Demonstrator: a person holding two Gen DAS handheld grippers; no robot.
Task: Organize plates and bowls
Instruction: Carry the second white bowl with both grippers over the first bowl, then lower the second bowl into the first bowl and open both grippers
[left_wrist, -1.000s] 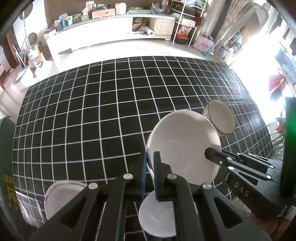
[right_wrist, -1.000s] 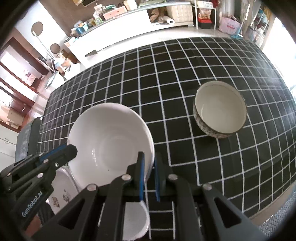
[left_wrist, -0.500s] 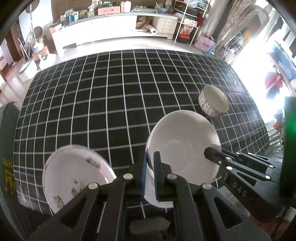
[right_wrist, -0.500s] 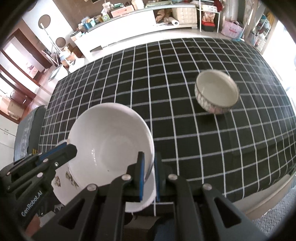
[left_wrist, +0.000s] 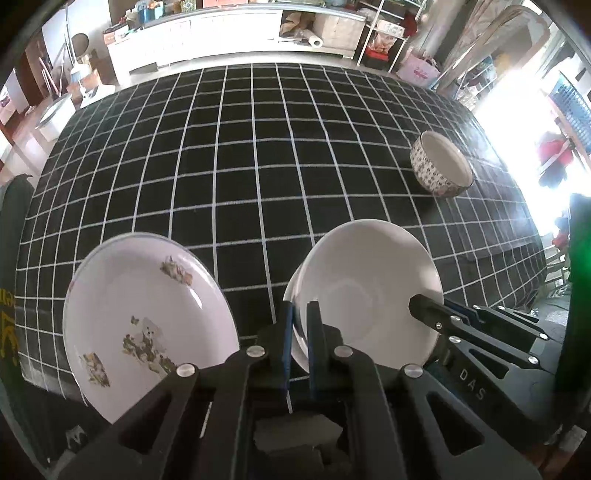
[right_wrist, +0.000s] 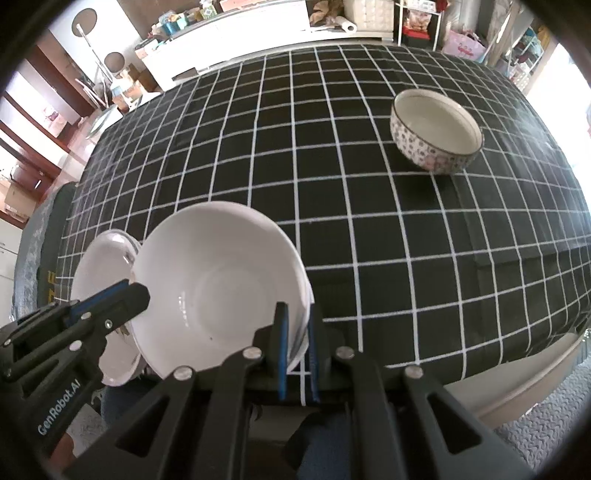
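Note:
A plain white bowl (left_wrist: 364, 288) is held in the air over the near table edge by both grippers. My left gripper (left_wrist: 299, 325) is shut on its near left rim. My right gripper (right_wrist: 297, 328) is shut on its near right rim; the bowl also shows in the right wrist view (right_wrist: 218, 284). A white plate with floral prints (left_wrist: 144, 317) lies at the near left of the table, and shows behind the bowl in the right wrist view (right_wrist: 101, 266). A patterned bowl (left_wrist: 441, 170) stands upright at the far right, also in the right wrist view (right_wrist: 436, 129).
The table has a black cloth with a white grid (left_wrist: 258, 147). Its near edge runs just below the held bowl (right_wrist: 517, 373). White cabinets (left_wrist: 207, 33) and shelves with clutter stand beyond the far side.
Both grippers have risen and pulled back toward the near edge with the white bowl. The floral plate has come fully into view at the left, and the patterned bowl looks farther away.

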